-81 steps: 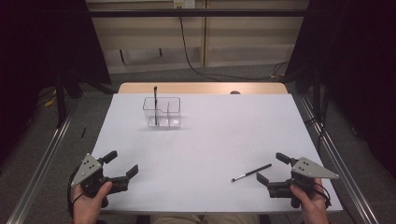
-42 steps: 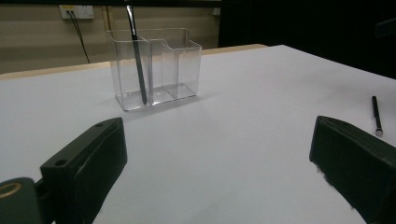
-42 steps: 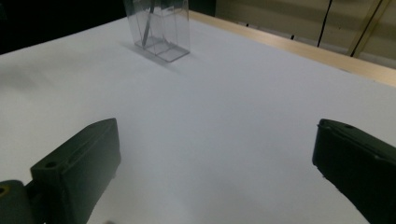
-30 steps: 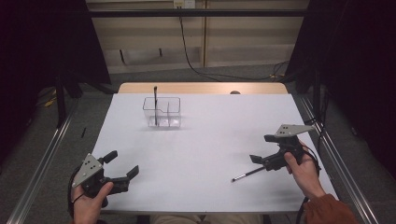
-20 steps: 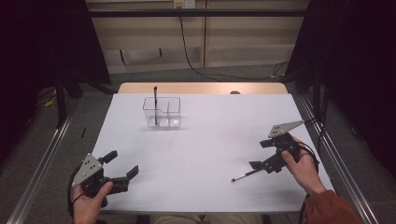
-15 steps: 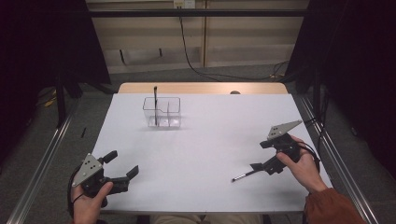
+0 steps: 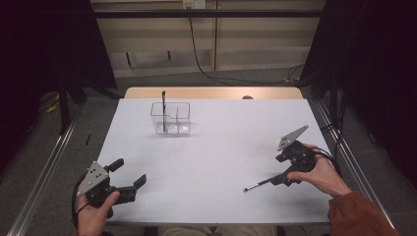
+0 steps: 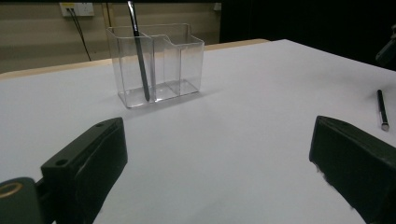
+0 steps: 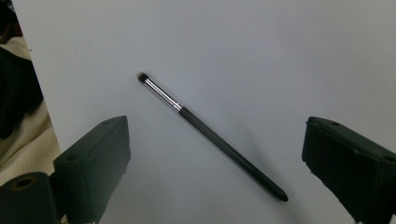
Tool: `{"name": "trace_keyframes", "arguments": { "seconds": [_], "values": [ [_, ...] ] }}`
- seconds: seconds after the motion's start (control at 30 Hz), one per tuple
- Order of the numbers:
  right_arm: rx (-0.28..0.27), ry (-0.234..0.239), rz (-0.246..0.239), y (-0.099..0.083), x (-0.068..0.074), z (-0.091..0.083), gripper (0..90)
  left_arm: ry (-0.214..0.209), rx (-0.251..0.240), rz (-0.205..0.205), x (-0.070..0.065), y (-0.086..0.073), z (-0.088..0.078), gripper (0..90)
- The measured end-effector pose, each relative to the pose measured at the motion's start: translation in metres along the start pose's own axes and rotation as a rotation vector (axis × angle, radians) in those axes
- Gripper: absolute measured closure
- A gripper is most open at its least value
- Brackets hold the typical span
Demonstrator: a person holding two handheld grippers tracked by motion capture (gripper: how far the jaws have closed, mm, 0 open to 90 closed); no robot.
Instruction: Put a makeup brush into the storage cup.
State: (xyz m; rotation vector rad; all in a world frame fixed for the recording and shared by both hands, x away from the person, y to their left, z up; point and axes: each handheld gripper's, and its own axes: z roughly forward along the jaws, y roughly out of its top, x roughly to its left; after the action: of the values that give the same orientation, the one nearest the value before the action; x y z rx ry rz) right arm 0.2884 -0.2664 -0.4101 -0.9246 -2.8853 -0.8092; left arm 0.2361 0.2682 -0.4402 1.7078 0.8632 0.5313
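Note:
A thin black makeup brush with a silver ferrule lies flat on the white table at the front right. My right gripper points down over its handle end. The jaws stand wide on either side of the brush and do not touch it, though they have just been closing slightly. A clear divided holder stands at the back middle with another dark brush upright in its left compartment. My left gripper rests open and empty at the front left.
The white sheet covers the table, and a wooden strip shows along the far edge. Metal rails run down both sides. From the left gripper view the loose brush lies far to the right.
The right hand lifted from the front edge, moved forward and tipped down, which brought its jaws over the loose brush. The left hand has stayed put.

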Motion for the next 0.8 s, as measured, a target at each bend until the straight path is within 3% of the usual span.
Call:
{"name": "trace_keyframes", "arguments": {
  "seconds": [0.13, 0.27, 0.47, 0.63, 0.8],
  "values": [
    [0.054, 0.004, -0.028, 0.002, -0.003, 0.001, 8.3, 0.012, 0.006, -0.011, 0.001, -0.001, 0.000, 4.3],
    [0.073, -0.010, -0.063, 0.005, -0.004, 0.001, 15.9, 0.004, 0.007, -0.005, 0.000, -0.001, 0.001, 4.3],
    [0.170, 0.004, -0.117, 0.010, -0.003, 0.009, 19.0, 0.000, 0.010, -0.002, 0.000, 0.000, 0.001, 4.3],
    [0.220, 0.022, -0.119, 0.014, -0.005, 0.016, 22.6, 0.002, 0.012, -0.001, 0.000, -0.001, 0.001, 4.2],
    [0.279, 0.037, -0.156, 0.016, -0.006, 0.022, 25.0, 0.002, 0.011, -0.002, 0.000, -0.001, 0.001, 4.2]
  ]
}}
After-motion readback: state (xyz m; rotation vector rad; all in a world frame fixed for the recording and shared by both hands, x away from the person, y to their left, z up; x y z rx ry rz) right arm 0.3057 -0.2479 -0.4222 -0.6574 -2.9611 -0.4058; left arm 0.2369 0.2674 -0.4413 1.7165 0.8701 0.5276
